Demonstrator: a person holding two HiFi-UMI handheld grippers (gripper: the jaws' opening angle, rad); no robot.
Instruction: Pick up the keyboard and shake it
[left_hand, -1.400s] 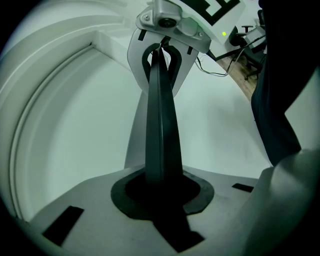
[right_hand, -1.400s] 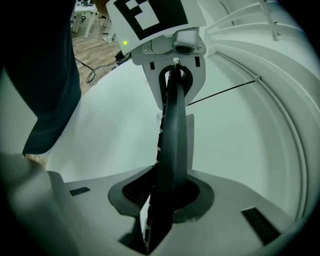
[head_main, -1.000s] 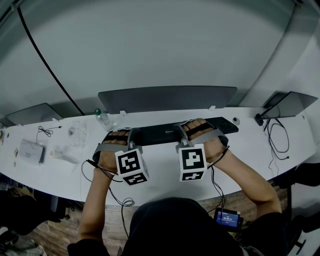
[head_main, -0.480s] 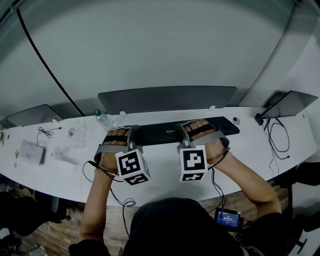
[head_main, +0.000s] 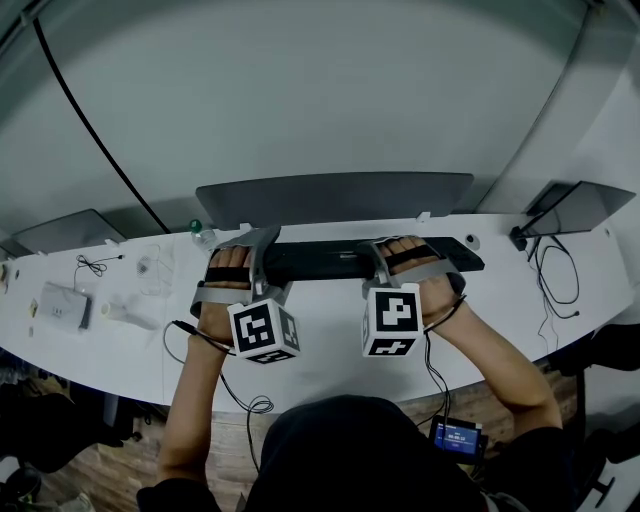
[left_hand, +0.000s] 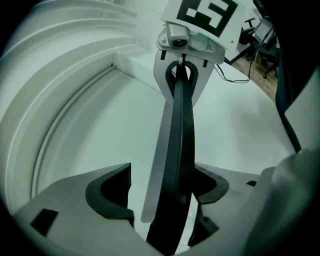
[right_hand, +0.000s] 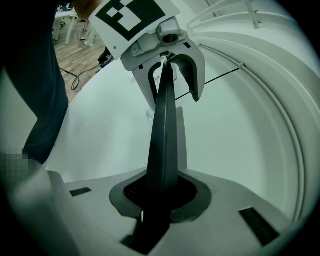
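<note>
Head view, from the closest part out: a dark head (head_main: 340, 450) fills the bottom edge and hides the person's chest. Two bare arms reach forward over the white desk (head_main: 310, 345). Each hand holds a tool with a black and white cube on it. The left gripper (head_main: 262, 240) has its jaws wide apart, and they have just been opening. The long black keyboard (head_main: 320, 262) sits between them. In the left gripper view there is a clear gap next to one pad, while the other pad looks very close to it or touching. The right gripper (head_main: 376, 252) has its jaws shut tight on the keyboard. The hands cover parts of the keyboard, and both gripper views show it only from its thin side, so no keys can be seen. I cannot tell if it rests on the desk or is lifted a bit. Behind it stands a dark screen (head_main: 335, 198). A small bottle (head_main: 204, 236) by the left hand is blurry.
</note>
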